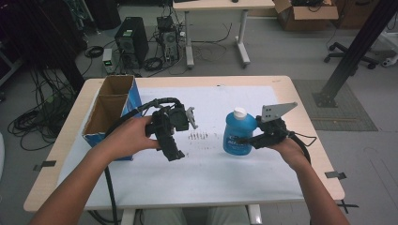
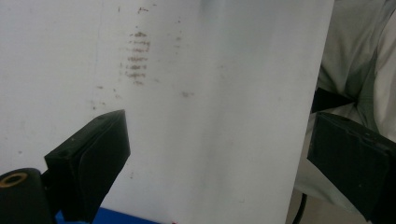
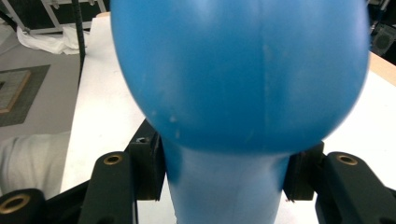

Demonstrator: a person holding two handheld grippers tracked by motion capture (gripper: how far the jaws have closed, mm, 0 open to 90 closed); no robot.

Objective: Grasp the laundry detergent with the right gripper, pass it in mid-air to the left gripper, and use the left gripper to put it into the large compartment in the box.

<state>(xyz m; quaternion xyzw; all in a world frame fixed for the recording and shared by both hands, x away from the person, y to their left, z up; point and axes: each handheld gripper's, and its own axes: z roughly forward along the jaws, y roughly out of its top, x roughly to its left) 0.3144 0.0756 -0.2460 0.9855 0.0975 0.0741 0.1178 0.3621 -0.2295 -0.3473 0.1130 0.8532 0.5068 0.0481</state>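
Right gripper view: right gripper [image 3: 219, 186] clamped on blue bottle's [image 3: 238, 70] narrow waist, so bulge above pads stops slip; left gripper [image 2: 219, 154] jaws apart, idle w/ nothing btwn.

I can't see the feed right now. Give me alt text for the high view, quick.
The right gripper is clamped on a blue bottle with a white cap, upright near the middle of the white-covered table. The left gripper, held apart from the bottle, has nothing in it, and an open cardboard box stands at the table's left edge.
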